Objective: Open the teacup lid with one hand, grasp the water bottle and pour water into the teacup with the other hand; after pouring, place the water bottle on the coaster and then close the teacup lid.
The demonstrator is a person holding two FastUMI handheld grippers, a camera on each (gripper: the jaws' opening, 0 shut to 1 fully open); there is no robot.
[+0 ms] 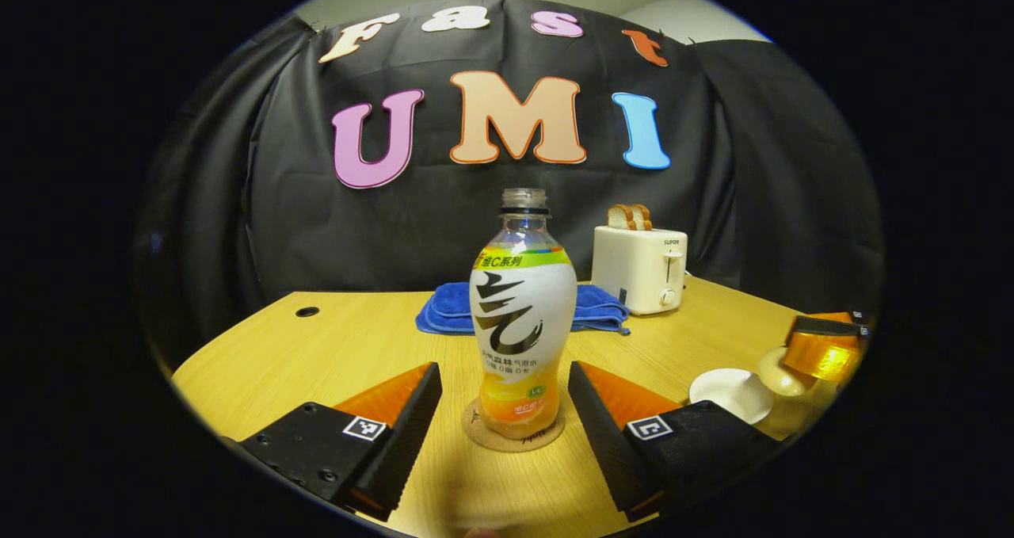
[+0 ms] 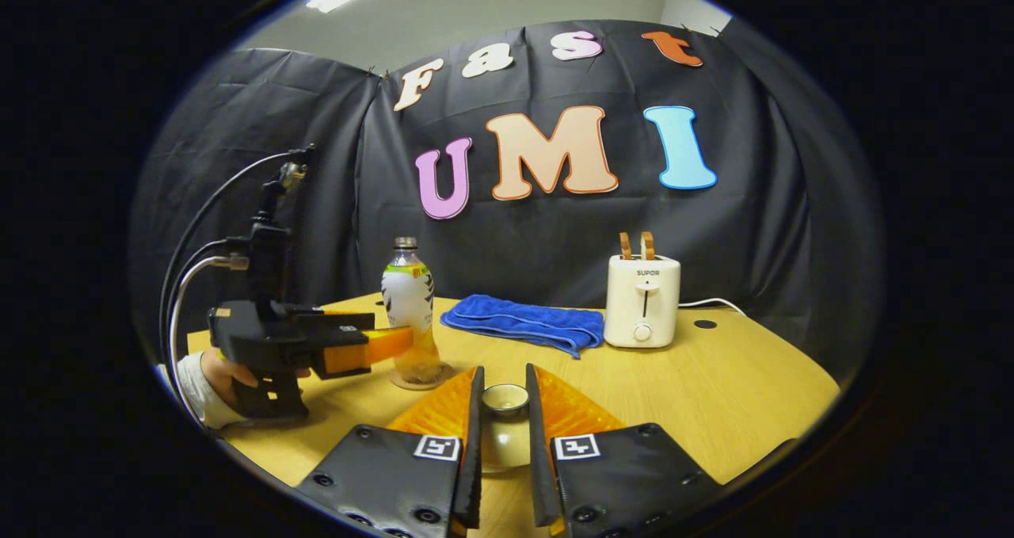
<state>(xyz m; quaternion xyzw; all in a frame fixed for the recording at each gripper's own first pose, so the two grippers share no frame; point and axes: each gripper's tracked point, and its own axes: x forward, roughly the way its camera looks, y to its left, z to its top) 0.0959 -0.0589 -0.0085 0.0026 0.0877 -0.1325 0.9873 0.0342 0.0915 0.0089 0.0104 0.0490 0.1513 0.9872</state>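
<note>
The left hand-held gripper (image 1: 505,411) stands spread around the water bottle (image 1: 523,316) on its coaster (image 1: 513,435). The right hand-held gripper (image 2: 502,435) pinches the teacup lid (image 2: 505,399); a slipping knob could drop it askew.

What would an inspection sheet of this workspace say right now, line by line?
Surface: wooden table, no spills seen.
Job's things: water bottle uncapped, upright on the coaster; teacup lid gripped at its knob; teacup looks uncovered.
Clutter: blue towel; toaster holding bread slices.
Grippers: left hand-held gripper open, fingers either side of the bottle; right hand-held gripper shut on the lid.
Cables: leads off the left gripper; toaster cord on the table.
Surroundings: black cloth wall; a person's hand on the left gripper.
</note>
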